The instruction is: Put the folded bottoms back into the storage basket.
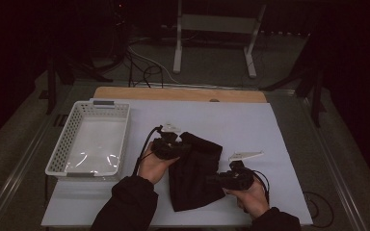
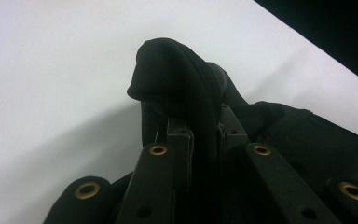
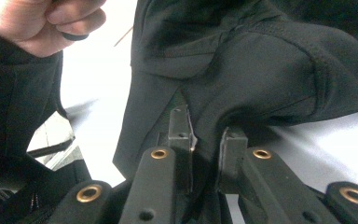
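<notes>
Two grips hold the black fabric garment [image 1: 195,171] mid-bench: the left gripper [image 2: 204,133] clamps a bunched fold, the right gripper [image 3: 208,135] clamps a seamed edge. Lift both evenly to avoid twisting. The white perforated plastic basket [image 1: 58,159] sits left; bare white bench [image 1: 279,144] lies right.

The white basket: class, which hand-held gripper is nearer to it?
Left. The left hand-held gripper grips the black cloth just right of the white basket; the right hand-held gripper grips it farther right.
</notes>
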